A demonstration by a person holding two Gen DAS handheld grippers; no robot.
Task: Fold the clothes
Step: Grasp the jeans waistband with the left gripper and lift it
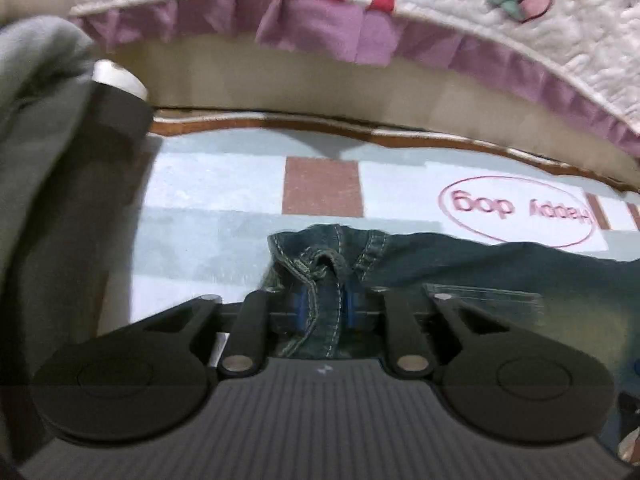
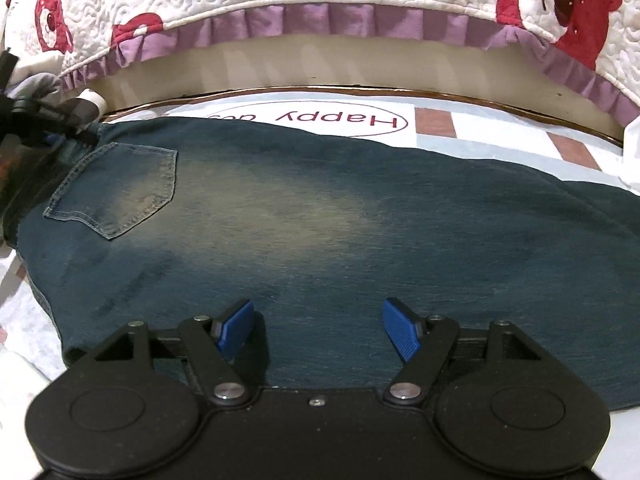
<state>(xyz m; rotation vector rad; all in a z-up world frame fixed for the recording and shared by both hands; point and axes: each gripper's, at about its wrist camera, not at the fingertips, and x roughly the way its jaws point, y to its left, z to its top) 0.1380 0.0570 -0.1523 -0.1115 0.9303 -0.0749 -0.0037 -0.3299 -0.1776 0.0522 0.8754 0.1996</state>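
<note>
A pair of dark blue jeans [image 2: 304, 216] lies spread flat on a light checked mat, back pocket [image 2: 120, 192] at the left. My left gripper [image 1: 327, 306] is shut on the jeans' waistband [image 1: 324, 268], bunching the stitched denim between its blue pads. It also shows at the far left of the right wrist view [image 2: 52, 132], at the jeans' waist end. My right gripper [image 2: 319, 330] is open and empty, its blue fingertips [image 2: 236, 326] just above the jeans near their front edge.
The mat [image 2: 480, 128] carries brown squares and a "Happy dog" oval print [image 1: 516, 212]. Behind it stands a sofa edge with a white quilted cover, purple frill [image 2: 320, 20] and red bear patches. A grey sleeve [image 1: 36, 92] fills the left of the left wrist view.
</note>
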